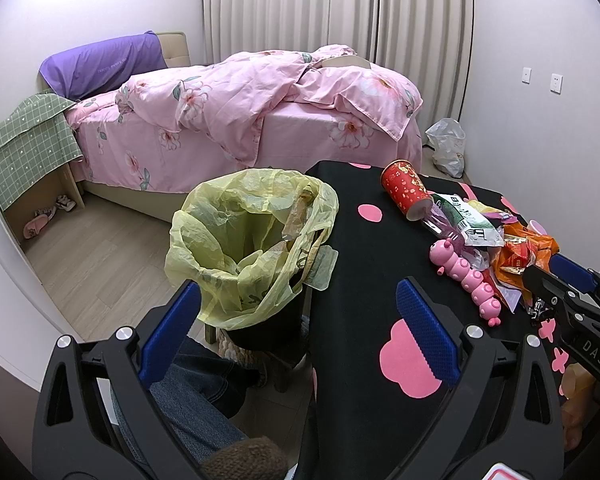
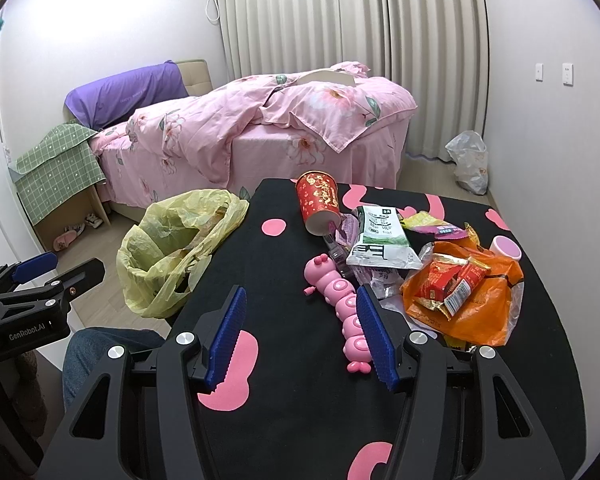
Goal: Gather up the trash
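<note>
A bin lined with a yellow bag stands at the left edge of a black table with pink shapes. On the table lie a red paper cup on its side, a white-green packet, an orange bag of red wrappers and a pink caterpillar toy. My left gripper is open and empty, near the bin. My right gripper is open and empty over the table, left of the toy.
A bed with pink floral bedding stands behind the table. A green-checked cloth covers a low shelf on the left. A white plastic bag lies on the floor by the curtain. A person's jeans-clad leg is below.
</note>
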`<state>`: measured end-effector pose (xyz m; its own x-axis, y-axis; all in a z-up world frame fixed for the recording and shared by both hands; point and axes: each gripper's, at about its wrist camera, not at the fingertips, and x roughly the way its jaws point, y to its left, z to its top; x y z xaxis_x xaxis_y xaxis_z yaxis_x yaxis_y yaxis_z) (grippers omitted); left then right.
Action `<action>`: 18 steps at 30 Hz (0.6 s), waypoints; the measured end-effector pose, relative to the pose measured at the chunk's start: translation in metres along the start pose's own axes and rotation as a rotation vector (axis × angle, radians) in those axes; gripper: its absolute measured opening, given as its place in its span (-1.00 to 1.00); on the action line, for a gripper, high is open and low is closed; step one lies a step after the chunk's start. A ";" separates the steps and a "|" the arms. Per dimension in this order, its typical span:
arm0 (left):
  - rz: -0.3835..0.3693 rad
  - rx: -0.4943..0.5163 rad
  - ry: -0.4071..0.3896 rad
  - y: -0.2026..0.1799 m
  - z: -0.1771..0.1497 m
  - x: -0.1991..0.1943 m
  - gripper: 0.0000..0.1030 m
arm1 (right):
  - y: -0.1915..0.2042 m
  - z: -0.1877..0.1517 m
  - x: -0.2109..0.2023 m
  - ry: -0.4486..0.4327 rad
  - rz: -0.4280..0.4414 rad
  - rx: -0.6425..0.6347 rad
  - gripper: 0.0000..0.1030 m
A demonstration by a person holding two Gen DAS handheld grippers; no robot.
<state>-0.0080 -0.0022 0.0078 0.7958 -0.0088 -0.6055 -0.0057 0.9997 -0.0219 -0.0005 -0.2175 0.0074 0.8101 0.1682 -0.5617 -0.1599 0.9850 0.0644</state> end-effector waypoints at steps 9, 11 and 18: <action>0.004 -0.004 0.003 0.003 0.001 0.002 0.81 | -0.003 -0.001 0.001 0.000 -0.010 0.006 0.06; 0.007 -0.001 0.000 0.003 0.002 0.003 0.81 | -0.006 -0.001 0.001 -0.002 -0.014 0.010 0.06; -0.059 0.013 -0.007 -0.010 0.015 0.036 0.81 | -0.046 0.007 0.001 -0.029 -0.113 0.024 0.06</action>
<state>0.0300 -0.0121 -0.0020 0.7985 -0.0674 -0.5982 0.0490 0.9977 -0.0469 0.0111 -0.2624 0.0094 0.8384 0.0566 -0.5421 -0.0532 0.9983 0.0220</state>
